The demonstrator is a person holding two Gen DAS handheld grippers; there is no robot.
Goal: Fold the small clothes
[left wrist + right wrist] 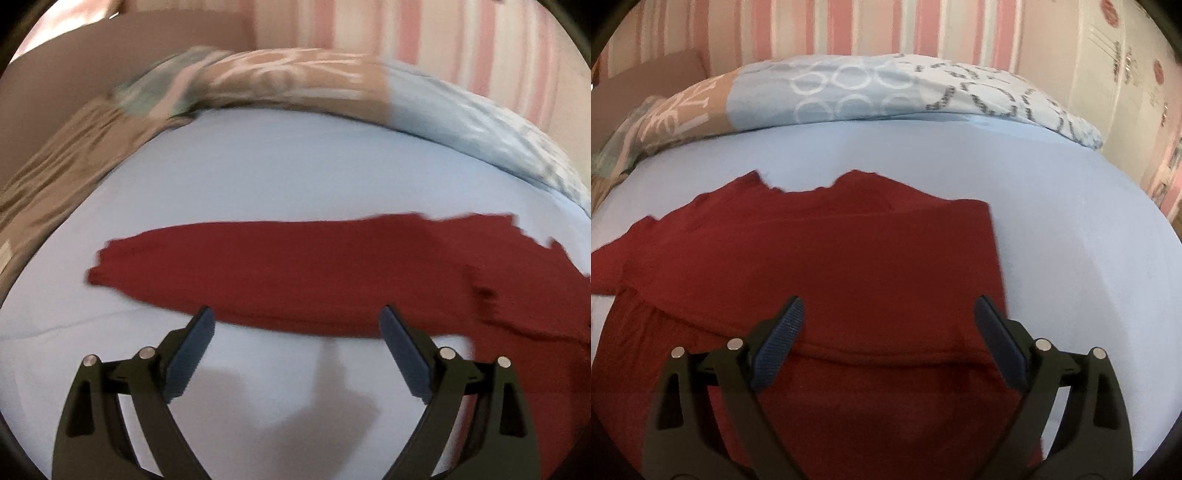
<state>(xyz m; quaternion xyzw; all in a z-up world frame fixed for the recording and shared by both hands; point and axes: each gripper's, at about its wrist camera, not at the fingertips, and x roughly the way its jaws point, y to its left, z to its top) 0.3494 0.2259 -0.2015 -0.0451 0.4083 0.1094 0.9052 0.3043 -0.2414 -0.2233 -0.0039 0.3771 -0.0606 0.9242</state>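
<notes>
Left wrist view: left gripper [297,314] spread wide, empty, over sheet [258,177] just short of red shirt [295,269]. Right gripper [889,304] also spread, empty, hovering above shirt [812,266], partly folded, flat on sheet [1071,229]
</notes>
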